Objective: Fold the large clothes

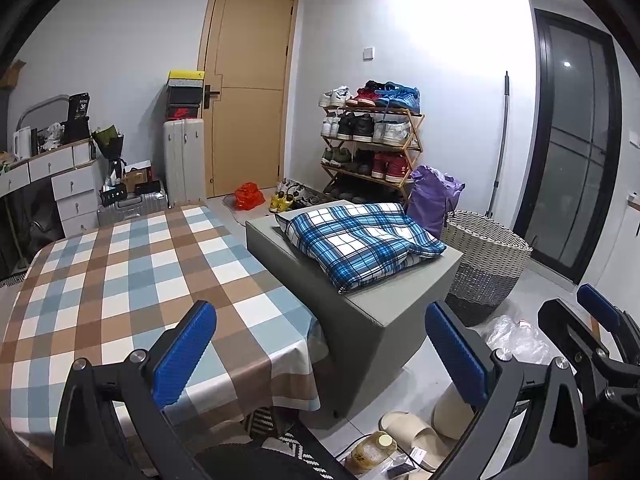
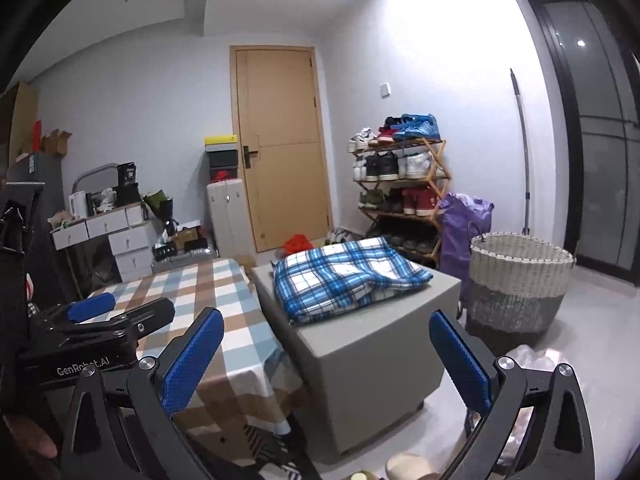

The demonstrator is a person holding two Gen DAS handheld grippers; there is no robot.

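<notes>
Left claw: the left claw (image 1: 320, 356) is held with its blue pads wide apart and nothing between them, above the near edge of the tabletop (image 1: 120, 272).
Right claw: the right claw (image 2: 326, 354) is likewise spread wide and gripping nothing, raised in front of the grey block (image 2: 372, 352).
Clothes: a folded blue-and-white plaid garment (image 1: 360, 244) is seen lying on top of the grey block, just right of the tabletop and well apart from both claws.
Tabletop: it is covered by a brown, blue and white checked cloth.
Basket: a woven basket (image 1: 486, 256) is set on the floor to the right of the block, beside a purple bag (image 1: 430, 196).
Background: a shoe rack (image 1: 372, 140) and a wooden door (image 1: 248, 88) are seen by the far wall.
</notes>
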